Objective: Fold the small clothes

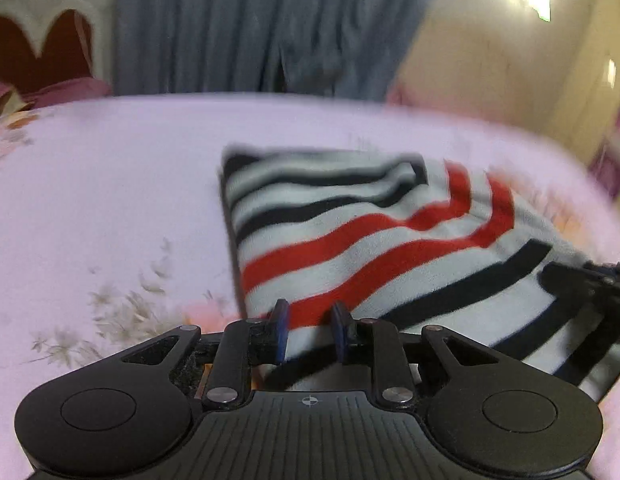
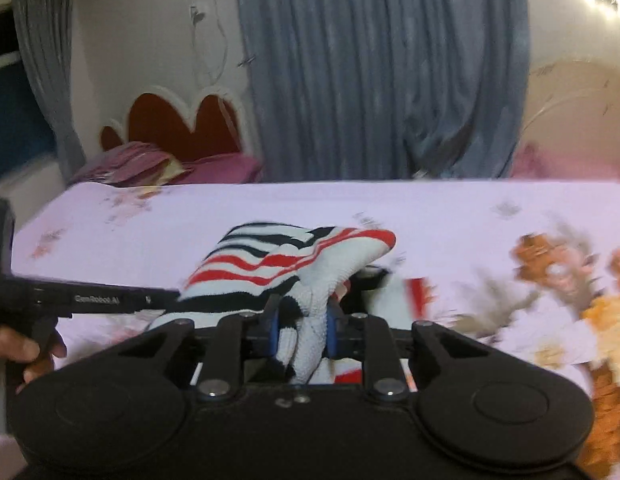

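**Both hand-held grippers clamped on the striped garment over the bed**

My left hand-held gripper has its two blue-padded fingers drawn close together, with the near edge of the striped garment pinched between them. From there the cloth spreads away from me across the bed, white with black and red bands, its far corner lying on the sheet. The view is blurred, so finer folds are hard to make out.

My right hand-held gripper is likewise nearly closed, its pads pressing a bunched, twisted wad of the same garment. In this view the cloth rises from my fingers into a hump that is lifted off the sheet on the near side, the red stripes running over the top. A little more red-and-white fabric shows just to the right of the fingers.

At the left edge of the right wrist view, my left hand grips the handle of the other tool, whose black bar reaches in to the garment's left edge.

The bed carries a pale lilac sheet with flower prints. Beyond it hangs a grey-blue curtain, and to the left stands a red headboard with pink bedding below it.
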